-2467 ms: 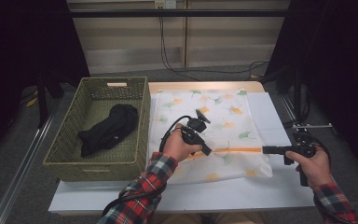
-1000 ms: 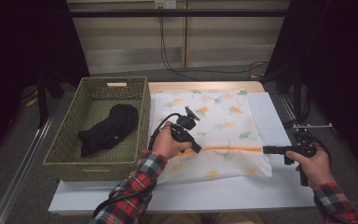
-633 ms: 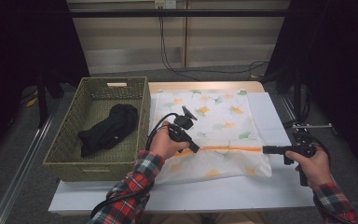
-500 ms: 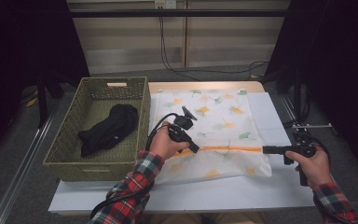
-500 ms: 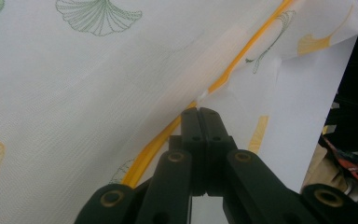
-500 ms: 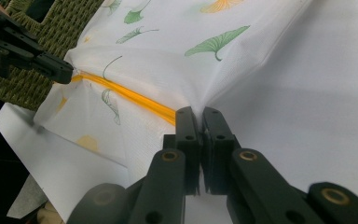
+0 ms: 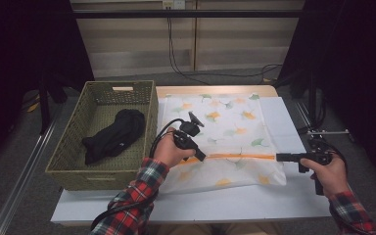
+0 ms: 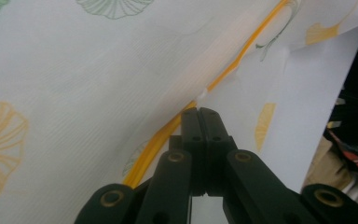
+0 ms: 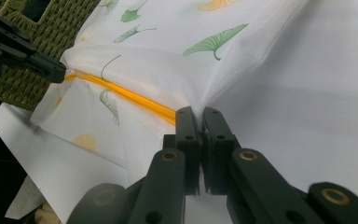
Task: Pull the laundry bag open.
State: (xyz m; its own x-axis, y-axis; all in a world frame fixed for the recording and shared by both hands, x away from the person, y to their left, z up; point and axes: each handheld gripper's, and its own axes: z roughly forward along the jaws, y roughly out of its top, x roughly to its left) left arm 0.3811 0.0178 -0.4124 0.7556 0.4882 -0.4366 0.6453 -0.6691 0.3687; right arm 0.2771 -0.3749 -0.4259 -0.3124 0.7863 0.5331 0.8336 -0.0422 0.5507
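Note:
A white fabric bag point(image 7: 225, 122) printed with green and orange leaves lies flat on the table, with an orange zipper point(image 7: 240, 156) across its near part. My left gripper point(image 7: 203, 157) is at the zipper's left stretch. In the left gripper view its jaws point(image 8: 199, 110) are shut on the zipper point(image 8: 168, 130), where a small white tab shows at the tips. My right gripper point(image 7: 278, 157) is shut on the bag's right edge at the zipper's end point(image 9: 196, 112). The right gripper view has the left gripper point(image 9: 58, 72) far off, at the zipper's point(image 9: 121, 95) other end.
A green woven basket point(image 7: 73, 152) stands left of the bag with a black garment point(image 7: 112, 134) inside it. The bag lies on a white sheet point(image 7: 254, 200) that covers the table. Black stands and cables are at the far right.
Over the earlier frames my left gripper has slid left along the zipper line. In the last half second it barely shifts. The right gripper has held still.

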